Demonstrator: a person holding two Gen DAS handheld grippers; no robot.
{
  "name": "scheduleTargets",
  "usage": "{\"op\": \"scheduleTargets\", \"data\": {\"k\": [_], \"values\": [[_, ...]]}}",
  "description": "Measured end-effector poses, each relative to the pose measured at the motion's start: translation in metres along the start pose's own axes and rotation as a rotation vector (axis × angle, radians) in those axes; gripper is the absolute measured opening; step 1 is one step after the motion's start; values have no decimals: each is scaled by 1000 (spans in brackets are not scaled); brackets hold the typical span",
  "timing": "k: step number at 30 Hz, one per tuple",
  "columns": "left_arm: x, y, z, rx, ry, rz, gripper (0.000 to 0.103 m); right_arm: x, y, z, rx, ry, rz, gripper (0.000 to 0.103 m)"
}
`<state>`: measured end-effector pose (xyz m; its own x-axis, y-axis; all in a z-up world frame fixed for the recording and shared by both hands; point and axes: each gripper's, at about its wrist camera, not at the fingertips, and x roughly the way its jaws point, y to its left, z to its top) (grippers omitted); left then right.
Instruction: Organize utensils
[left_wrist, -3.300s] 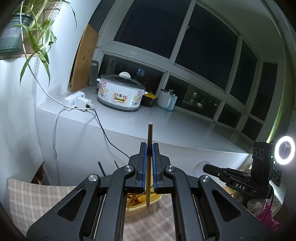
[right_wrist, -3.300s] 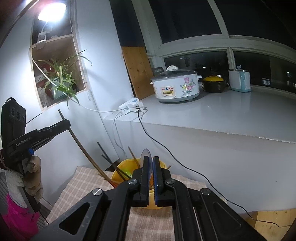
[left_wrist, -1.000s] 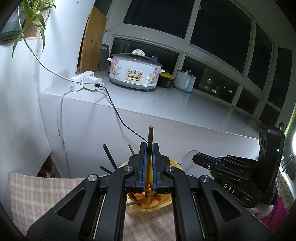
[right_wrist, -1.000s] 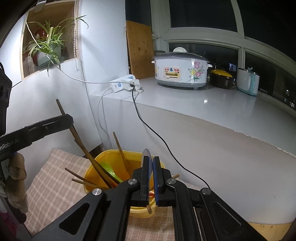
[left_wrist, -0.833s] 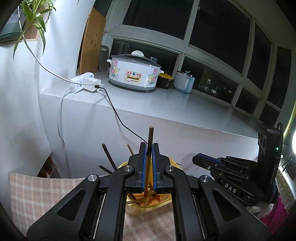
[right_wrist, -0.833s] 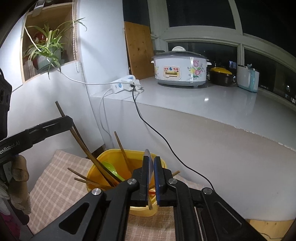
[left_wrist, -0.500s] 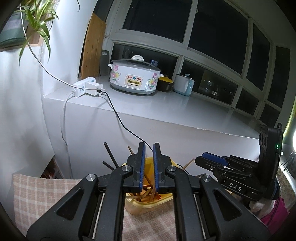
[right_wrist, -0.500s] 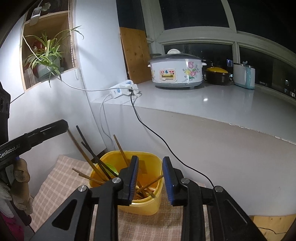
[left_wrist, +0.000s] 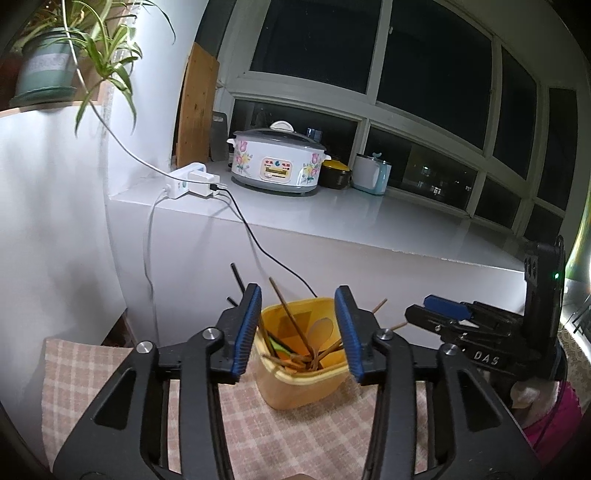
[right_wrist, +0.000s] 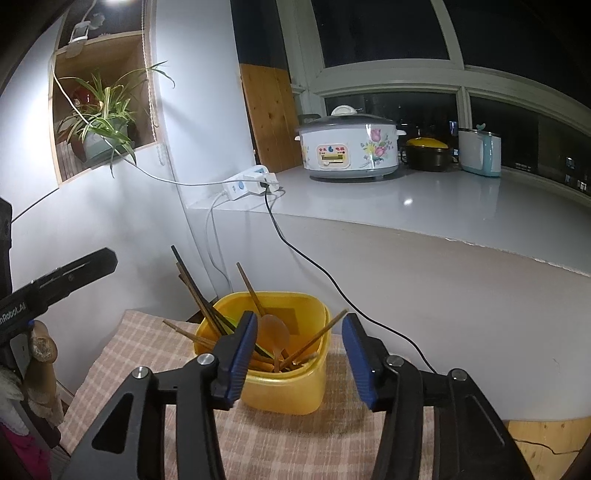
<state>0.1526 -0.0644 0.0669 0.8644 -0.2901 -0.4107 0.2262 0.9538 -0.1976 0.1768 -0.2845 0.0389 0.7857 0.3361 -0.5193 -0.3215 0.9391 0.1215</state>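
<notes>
A yellow plastic tub (left_wrist: 295, 384) (right_wrist: 291, 387) stands on a checked cloth and holds several chopsticks (right_wrist: 192, 288), a wooden spoon (right_wrist: 275, 334) (left_wrist: 320, 328) and a green utensil. My left gripper (left_wrist: 297, 328) is open and empty, just above and in front of the tub. My right gripper (right_wrist: 297, 350) is open and empty, also above the tub's near rim. Each gripper shows in the other's view, the right one (left_wrist: 480, 328) on the right and the left one (right_wrist: 55, 280) on the left.
The checked cloth (left_wrist: 295, 435) covers the table. A white ledge (right_wrist: 424, 206) behind carries a rice cooker (right_wrist: 349, 147), a power strip (right_wrist: 247, 182) with a black cord hanging toward the tub, a dark pot and a blue kettle. A spider plant (right_wrist: 99, 125) sits in a wall niche.
Both grippers have opened. The chopstick held in my left gripper and the spoon held in my right gripper have dropped into the yellow tub.
</notes>
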Motion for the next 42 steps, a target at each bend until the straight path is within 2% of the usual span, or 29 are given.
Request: {"op": "scheduleTargets", "data": {"k": [2,6,8,11,15,20,22,25,29,34,42], "values": [[-6,0,-5,2,-4,16,62,-6,1,-3,-3,-8,-2,60],[-20,0,-13,1,-23,45,78,-19,5,-9,-10,-30,-8,66],[-26,-1,-18,-3,-26,53,83,-25,7,-13,-10,-38,-6,72],[-35,-4,-25,6,-35,64,85,-35,11,-20,-14,-56,-5,78],[-50,-11,-37,16,-60,96,100,-52,19,-31,-34,-97,-27,88],[-64,-18,-51,28,-75,130,102,-68,15,-43,14,-125,-26,101],[-69,-18,-57,18,-74,133,102,-73,13,-51,41,-127,-15,103],[-75,-15,-67,-31,-72,140,103,-77,12,-60,62,-121,9,103],[-80,-9,-79,-87,-62,106,103,-80,13,-73,83,-109,75,103],[-78,-2,-90,-134,-14,70,103,-83,17,-83,98,-92,119,103],[-77,-4,-94,-136,-3,54,103,-85,21,-89,93,-80,116,103]]}}
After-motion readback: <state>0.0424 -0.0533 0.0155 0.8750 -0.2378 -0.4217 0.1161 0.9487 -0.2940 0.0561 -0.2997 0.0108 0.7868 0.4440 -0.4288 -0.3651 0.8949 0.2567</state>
